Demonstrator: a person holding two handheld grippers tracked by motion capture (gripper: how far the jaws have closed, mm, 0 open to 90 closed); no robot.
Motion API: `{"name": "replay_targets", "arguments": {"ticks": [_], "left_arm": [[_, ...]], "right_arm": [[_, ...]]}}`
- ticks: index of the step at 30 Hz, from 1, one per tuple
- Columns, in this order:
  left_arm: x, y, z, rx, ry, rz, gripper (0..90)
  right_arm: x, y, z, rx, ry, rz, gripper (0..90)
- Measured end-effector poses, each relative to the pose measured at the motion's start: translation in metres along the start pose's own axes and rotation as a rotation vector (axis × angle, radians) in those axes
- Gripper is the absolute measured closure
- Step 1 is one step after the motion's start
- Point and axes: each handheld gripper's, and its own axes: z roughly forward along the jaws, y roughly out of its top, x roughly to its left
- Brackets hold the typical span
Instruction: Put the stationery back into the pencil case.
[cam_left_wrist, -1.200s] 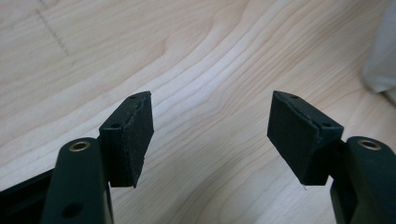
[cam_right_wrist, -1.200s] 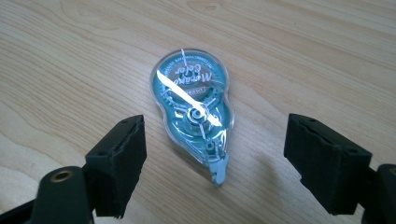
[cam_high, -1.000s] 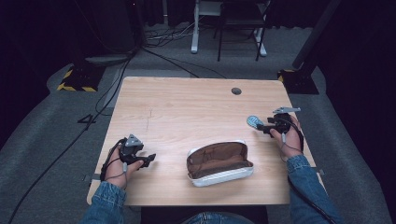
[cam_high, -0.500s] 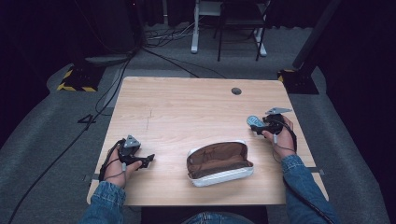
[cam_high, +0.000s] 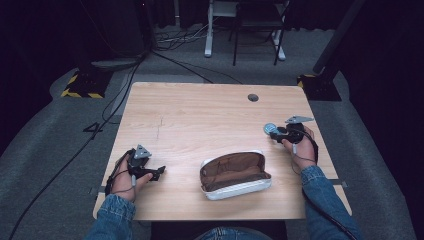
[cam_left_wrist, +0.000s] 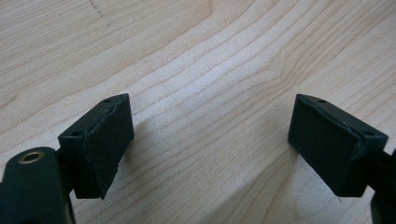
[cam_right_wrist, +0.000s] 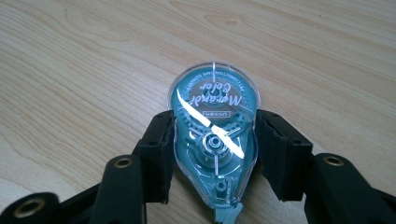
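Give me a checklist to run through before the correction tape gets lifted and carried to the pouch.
1. Right tongs shut on the correction tape, a pad pressed on each flat side: ok.
2. Tape seated deep between the pads, not at their tips: ok.
3. Tape off the table: cannot tell; it looks to rest on the wood.
4. Pouch unzipped, mouth facing up: ok.
5. Table between the tape and the pouch free of obstacles: ok.
6. Left tongs wide open with nothing between them, resting left of the pouch and out of the path: ok.
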Motion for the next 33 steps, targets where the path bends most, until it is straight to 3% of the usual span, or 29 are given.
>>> {"name": "replay_targets", "arguments": {"ticks": [8, 18, 33], "left_arm": [[0.000, 0.001, 0.001, -0.001, -0.001, -0.002, 14.3], [0.001, 0.001, 0.001, 0.000, 0.001, 0.003, 14.3], [0.002, 0.004, 0.004, 0.001, -0.001, 0.010, 13.5]], "right_arm": [[0.003, 0.002, -0.005, 0.038, -0.016, 0.017, 50.1], [0.006, 0.005, -0.013, 0.057, 0.001, 0.027, 50.3], [0.019, 0.025, -0.048, 0.014, 0.022, 0.005, 50.4]]}}
